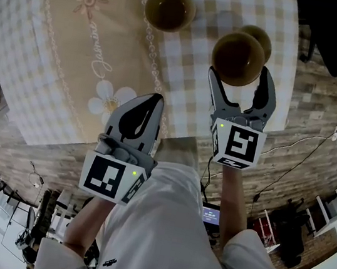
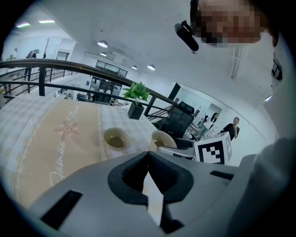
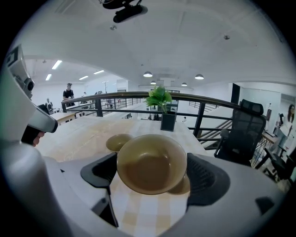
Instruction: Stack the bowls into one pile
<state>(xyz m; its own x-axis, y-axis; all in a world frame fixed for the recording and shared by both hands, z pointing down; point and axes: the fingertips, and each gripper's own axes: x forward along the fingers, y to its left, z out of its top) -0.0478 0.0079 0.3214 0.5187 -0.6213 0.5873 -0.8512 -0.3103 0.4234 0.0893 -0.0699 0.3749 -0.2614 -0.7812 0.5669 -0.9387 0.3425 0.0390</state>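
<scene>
right tool (image 1: 239,78) grips first bowl (image 1: 237,58), up over second bowl (image 1: 261,36) far right, looks ready to drop in | left tool (image 1: 155,99) closed on nothing, kept near, out of the way | third bowl (image 1: 170,9) far left

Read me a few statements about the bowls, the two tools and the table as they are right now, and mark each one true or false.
1. The right tool grips a round olive-brown bowl. True.
2. The left tool holds a bowl too. False: its jaws are together with nothing between them.
3. All three bowls sit in one pile. False: a second brown bowl stands alone on the checked tablecloth, and a third brown bowl shows partly hidden beyond the held one.
4. A green potted plant stands at the table's far side. True.
</scene>
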